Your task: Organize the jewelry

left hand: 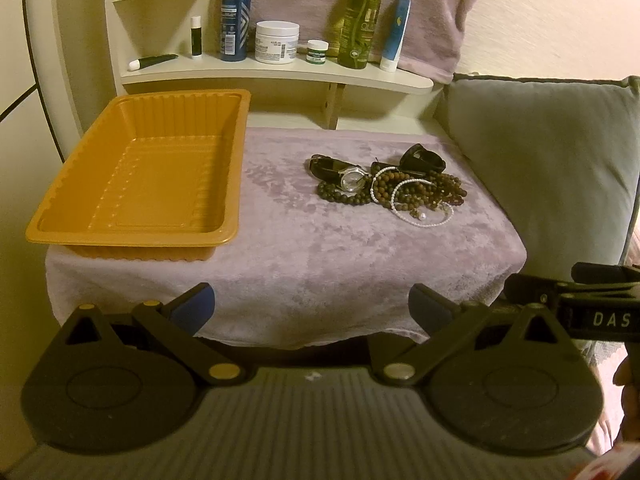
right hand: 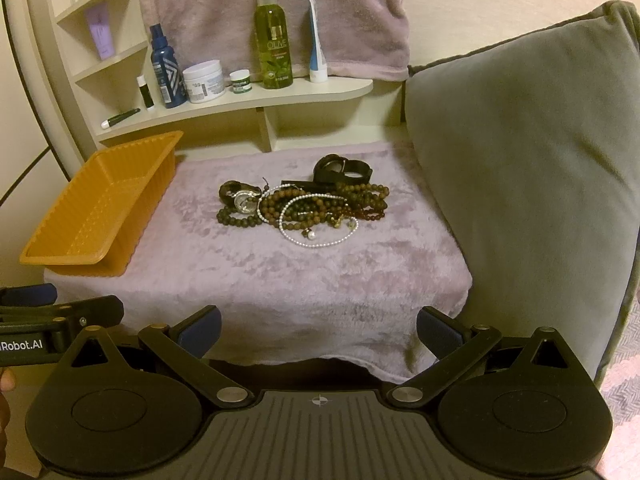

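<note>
A pile of jewelry [left hand: 390, 186] lies on a lilac fleece-covered table [left hand: 304, 248]: brown bead bracelets, a white pearl strand [left hand: 424, 220], a silver-faced watch [left hand: 352, 179] and a black band [left hand: 422, 159]. The pile also shows in the right wrist view [right hand: 308, 204]. An empty orange plastic tray [left hand: 140, 176] sits on the table's left side, also seen in the right wrist view [right hand: 100, 208]. My left gripper [left hand: 312, 308] is open and empty at the table's near edge. My right gripper [right hand: 320, 328] is open and empty, also at the near edge, to the right of the left one.
A cream shelf [left hand: 276, 70] behind the table holds a blue spray bottle [left hand: 235, 16], a white jar [left hand: 277, 42], a green olive bottle [left hand: 359, 20] and tubes. A grey-green cushion [left hand: 548, 168] stands against the table's right side. A lilac towel [right hand: 272, 12] hangs behind.
</note>
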The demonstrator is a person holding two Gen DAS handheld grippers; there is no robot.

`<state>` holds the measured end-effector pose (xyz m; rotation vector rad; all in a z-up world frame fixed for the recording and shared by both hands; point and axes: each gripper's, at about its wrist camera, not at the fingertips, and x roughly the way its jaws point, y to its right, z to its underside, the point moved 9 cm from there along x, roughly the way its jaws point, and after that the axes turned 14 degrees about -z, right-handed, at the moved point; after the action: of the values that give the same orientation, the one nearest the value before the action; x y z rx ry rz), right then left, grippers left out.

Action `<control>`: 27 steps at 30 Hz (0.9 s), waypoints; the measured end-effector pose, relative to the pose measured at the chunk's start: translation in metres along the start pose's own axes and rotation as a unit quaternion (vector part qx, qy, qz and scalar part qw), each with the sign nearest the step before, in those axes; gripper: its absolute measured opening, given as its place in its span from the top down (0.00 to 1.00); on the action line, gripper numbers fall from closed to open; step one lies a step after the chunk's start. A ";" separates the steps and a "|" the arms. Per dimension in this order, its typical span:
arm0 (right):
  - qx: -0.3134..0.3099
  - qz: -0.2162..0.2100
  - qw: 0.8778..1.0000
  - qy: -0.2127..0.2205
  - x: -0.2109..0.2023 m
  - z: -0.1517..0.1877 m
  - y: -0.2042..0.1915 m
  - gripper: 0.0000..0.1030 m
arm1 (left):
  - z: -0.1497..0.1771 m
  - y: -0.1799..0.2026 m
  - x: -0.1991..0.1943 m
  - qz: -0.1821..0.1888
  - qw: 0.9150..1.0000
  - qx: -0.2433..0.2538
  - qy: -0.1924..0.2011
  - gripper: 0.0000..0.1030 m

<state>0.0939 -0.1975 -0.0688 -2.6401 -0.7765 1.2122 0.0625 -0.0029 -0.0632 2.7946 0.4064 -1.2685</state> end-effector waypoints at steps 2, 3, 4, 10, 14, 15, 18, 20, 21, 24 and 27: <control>0.000 -0.001 1.000 0.000 0.000 0.000 0.000 0.00 | 0.000 0.000 0.000 0.000 1.000 0.000 0.000 0.01; -0.001 0.000 1.000 0.001 0.000 0.000 0.000 0.00 | 0.000 0.000 0.000 0.000 1.000 0.000 0.000 0.01; 0.000 0.000 1.000 0.000 0.000 0.000 0.001 0.00 | 0.000 0.000 0.000 0.000 1.000 0.000 0.000 0.01; -0.001 0.000 1.000 0.001 0.000 0.002 0.001 0.00 | 0.001 0.002 0.001 0.000 1.000 -0.001 -0.001 0.01; 0.000 0.000 1.000 0.001 -0.001 0.000 0.001 0.00 | 0.001 0.003 0.001 0.000 1.000 0.001 0.000 0.01; 0.000 0.000 1.000 0.001 -0.001 0.000 0.001 0.00 | 0.001 0.003 0.001 0.000 1.000 0.001 0.000 0.01; 0.000 0.000 1.000 0.001 -0.001 0.001 0.001 0.00 | 0.001 0.003 0.001 -0.001 1.000 0.000 0.000 0.01; 0.000 0.000 1.000 0.001 -0.001 0.001 0.001 0.00 | 0.001 0.004 0.001 -0.001 1.000 0.000 0.000 0.01; 0.000 0.000 1.000 0.001 -0.001 0.000 0.001 0.00 | 0.002 0.004 0.001 0.000 1.000 0.000 0.000 0.01; -0.001 0.000 1.000 0.001 -0.001 0.000 0.001 0.00 | 0.002 0.005 0.001 0.000 1.000 0.000 0.000 0.01; 0.000 0.000 1.000 0.002 -0.001 0.000 0.001 0.00 | 0.002 0.004 0.001 0.000 1.000 0.000 0.000 0.01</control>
<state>0.0936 -0.1993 -0.0686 -2.6411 -0.7771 1.2073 0.0625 -0.0067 -0.0655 2.7948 0.4058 -1.2692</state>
